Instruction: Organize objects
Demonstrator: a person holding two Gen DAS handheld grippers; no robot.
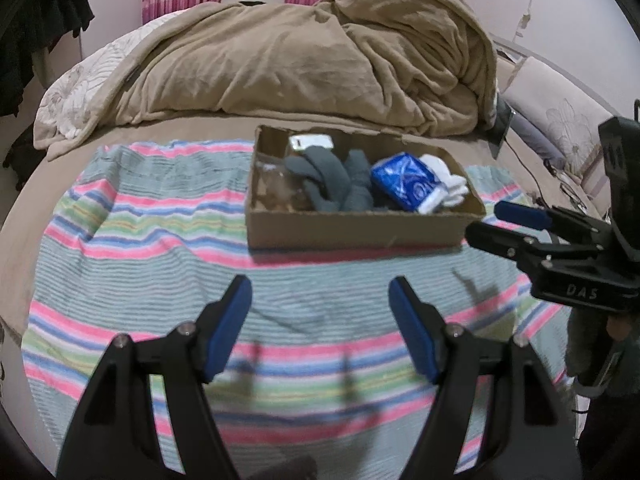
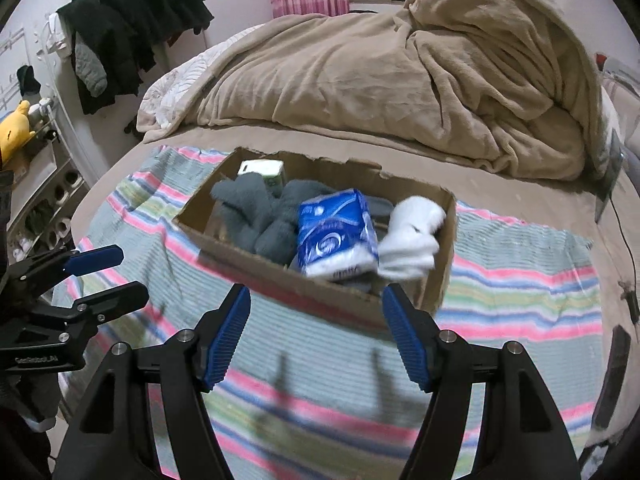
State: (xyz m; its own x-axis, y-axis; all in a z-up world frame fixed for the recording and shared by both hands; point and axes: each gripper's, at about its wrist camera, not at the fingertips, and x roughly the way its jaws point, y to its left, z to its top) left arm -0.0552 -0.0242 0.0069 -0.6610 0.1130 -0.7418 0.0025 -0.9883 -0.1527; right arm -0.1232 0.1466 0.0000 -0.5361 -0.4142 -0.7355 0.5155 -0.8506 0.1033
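Observation:
A low cardboard box (image 1: 352, 234) (image 2: 280, 272) sits on a striped towel (image 1: 140, 248) (image 2: 500, 288) on the bed. In it lie grey socks (image 1: 340, 180) (image 2: 256, 216), a blue tissue pack (image 1: 404, 180) (image 2: 336, 232), white socks (image 1: 444, 188) (image 2: 416, 232) and a small white-green carton (image 1: 312, 142) (image 2: 262, 170). My left gripper (image 1: 320, 292) is open and empty, above the towel in front of the box. My right gripper (image 2: 316, 300) is open and empty, just before the box's near wall. Each gripper shows in the other view: the right gripper (image 1: 500, 224) and the left gripper (image 2: 120, 276).
A crumpled tan blanket (image 1: 320, 52) (image 2: 420, 72) fills the bed behind the box. A floral pillow (image 1: 560, 120) and cables lie at the right. Dark clothes (image 2: 132, 12) hang at the left above a shoe rack (image 2: 44, 208) with a yellow plush toy (image 2: 16, 128).

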